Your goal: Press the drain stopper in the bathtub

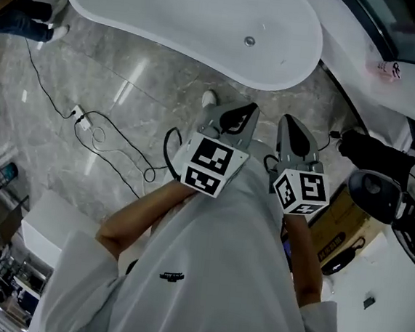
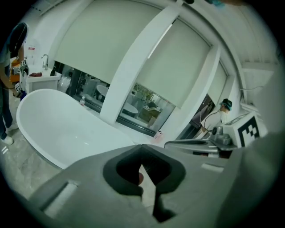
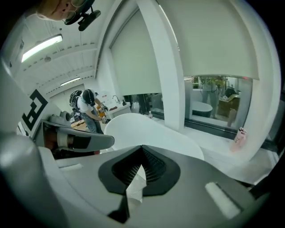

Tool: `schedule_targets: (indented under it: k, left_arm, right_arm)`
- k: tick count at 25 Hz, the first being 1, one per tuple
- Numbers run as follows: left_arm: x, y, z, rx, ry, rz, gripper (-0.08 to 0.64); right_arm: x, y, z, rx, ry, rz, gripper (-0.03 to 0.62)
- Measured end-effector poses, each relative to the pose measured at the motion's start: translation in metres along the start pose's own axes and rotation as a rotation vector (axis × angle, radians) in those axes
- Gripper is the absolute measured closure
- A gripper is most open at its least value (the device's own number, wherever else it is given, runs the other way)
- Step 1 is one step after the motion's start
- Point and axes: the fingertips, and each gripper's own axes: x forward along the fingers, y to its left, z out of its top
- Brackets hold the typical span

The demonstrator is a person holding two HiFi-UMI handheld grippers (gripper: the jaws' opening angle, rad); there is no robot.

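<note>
The white oval bathtub [image 1: 200,15] stands on the marble floor ahead of me, and its round metal drain stopper [image 1: 249,41] sits in the tub's bottom near the right end. My left gripper [image 1: 249,109] and right gripper [image 1: 288,120] are held side by side close to my chest, well short of the tub, with their jaws pointing toward it. Both have their jaws shut with nothing between them. The left gripper view shows its closed tips [image 2: 142,147] and the tub [image 2: 62,127] beyond. In the right gripper view the tub [image 3: 147,129] lies past the closed tips [image 3: 142,148]. Neither gripper view shows the stopper.
A black cable and a white power strip [image 1: 81,118] lie on the floor at the left. To my right are a cardboard box [image 1: 342,224] and a black appliance [image 1: 375,194]. A person [image 1: 21,14] stands at the tub's far left. A pink bottle [image 1: 387,69] rests on the window ledge.
</note>
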Motion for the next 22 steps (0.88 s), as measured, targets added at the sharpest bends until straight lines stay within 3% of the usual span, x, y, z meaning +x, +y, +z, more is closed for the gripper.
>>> schedule_targets:
  k: [9, 18, 22]
  left_arm:
    - [0.036, 0.049, 0.022, -0.136, -0.029, 0.119, 0.560]
    - [0.123, 0.082, 0.025, -0.256, 0.005, 0.295, 0.561]
    - [0.179, 0.090, 0.021, -0.319, 0.015, 0.411, 0.560]
  right_arm:
    - [0.077, -0.035, 0.029, -0.108, 0.117, 0.142, 0.594]
    - [0.175, -0.093, 0.036, -0.316, 0.269, 0.444, 0.594]
    - [0.222, -0.138, 0.027, -0.415, 0.345, 0.577, 0.592]
